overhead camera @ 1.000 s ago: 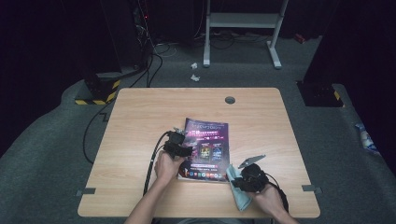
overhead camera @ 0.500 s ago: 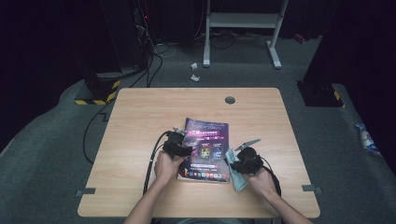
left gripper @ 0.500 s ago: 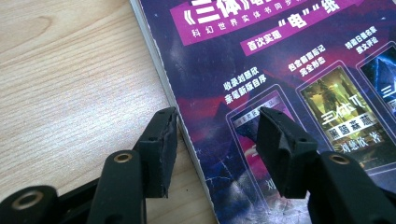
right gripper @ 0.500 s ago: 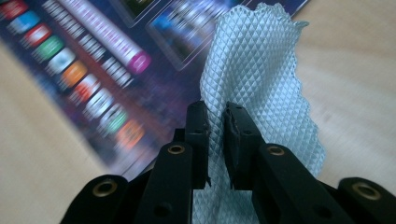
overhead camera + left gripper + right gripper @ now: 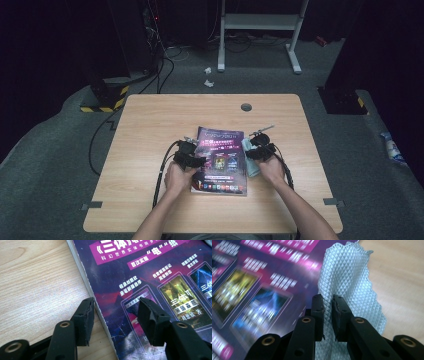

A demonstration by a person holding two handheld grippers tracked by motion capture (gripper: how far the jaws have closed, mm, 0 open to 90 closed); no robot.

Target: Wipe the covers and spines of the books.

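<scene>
Person: two forearms come in from the near edge of the counter [image 5: 150, 130], a hand on each tool.
Left claw [image 5: 116, 312]: spread, pinching nothing. One jaw stands over bare wood, the other over the cover, so the magazine's left edge runs between them. In the high view the left claw [image 5: 197, 161] sits at 9 o'clock of the magazine.
Right claw [image 5: 327, 306]: pressed together on a pale blue cloth [image 5: 352, 287] with a diamond weave and a frayed, wavy hem. The cloth stands up between the jaws, partly over the magazine's right edge and partly over wood. In the high view the right claw [image 5: 252, 152] is at 3 o'clock of the magazine, with the cloth [image 5: 251, 167] hanging beside the hand.
Magazine [image 5: 220, 160]: flat on the counter, slightly near of centre, cover up, purple and dark blue. In the left gripper view the magazine [image 5: 160, 275] carries white Chinese print on a magenta banner, headed «三体»; "电" and "纸" stand in quotation marks just beneath. Smaller white lines sit above framed pictures of book covers. The print is too blurred to read in the right gripper view.
Counter, far side: a round grommet hole [image 5: 246, 106] at 12 o'clock of the magazine, near the far edge.
Floor beyond: grey carpet, scraps of paper [image 5: 207, 76], black cables, a white frame stand [image 5: 260, 22], yellow-and-black striped tape [image 5: 102, 106] at 10 o'clock.
</scene>
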